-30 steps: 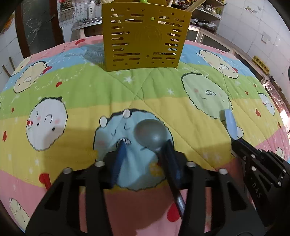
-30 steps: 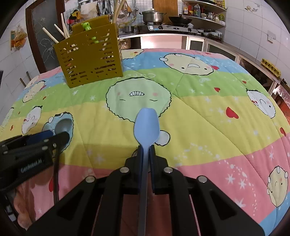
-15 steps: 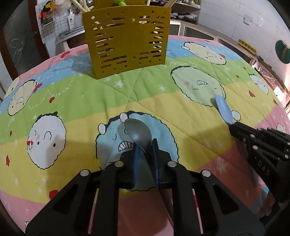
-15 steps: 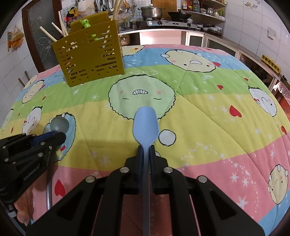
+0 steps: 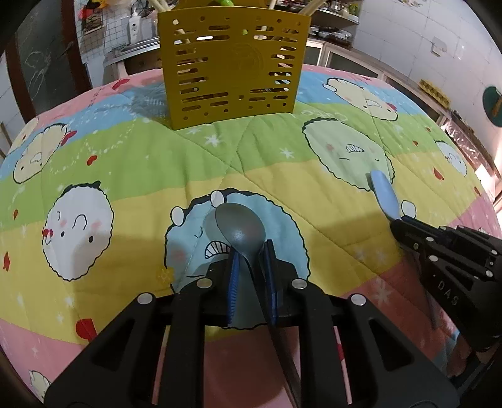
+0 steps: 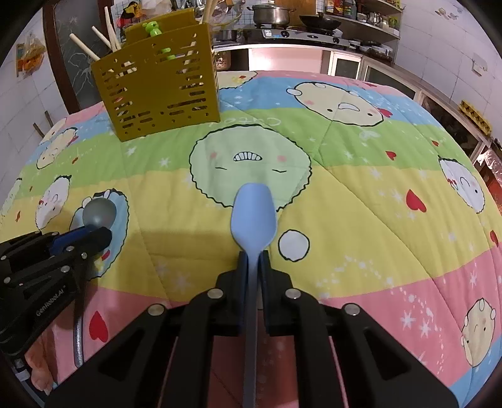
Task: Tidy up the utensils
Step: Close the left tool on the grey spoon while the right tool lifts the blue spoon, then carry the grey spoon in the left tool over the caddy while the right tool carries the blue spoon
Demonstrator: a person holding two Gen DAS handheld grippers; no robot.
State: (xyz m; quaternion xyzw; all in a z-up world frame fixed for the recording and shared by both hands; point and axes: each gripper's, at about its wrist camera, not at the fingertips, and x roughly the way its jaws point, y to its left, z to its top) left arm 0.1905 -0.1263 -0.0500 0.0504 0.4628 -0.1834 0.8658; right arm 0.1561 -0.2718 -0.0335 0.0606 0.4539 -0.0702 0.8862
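Observation:
My left gripper is shut on a grey spoon, bowl forward, held above the quilt-covered table. My right gripper is shut on a light blue spoon, bowl forward, also above the table. Each gripper shows in the other's view: the right one with the blue spoon at the right, the left one with the grey spoon at the left. A yellow slotted utensil holder stands at the far side of the table and holds chopsticks and a green-topped utensil.
The table carries a colourful cartoon quilt. Behind it are a kitchen counter with a stove, a pot and a pan. Tiled walls and cabinets stand to the right.
My left gripper has closed on the grey spoon's neck and lifted it, moving nearer the holder. My right gripper has kept its grip on the blue spoon and risen slightly.

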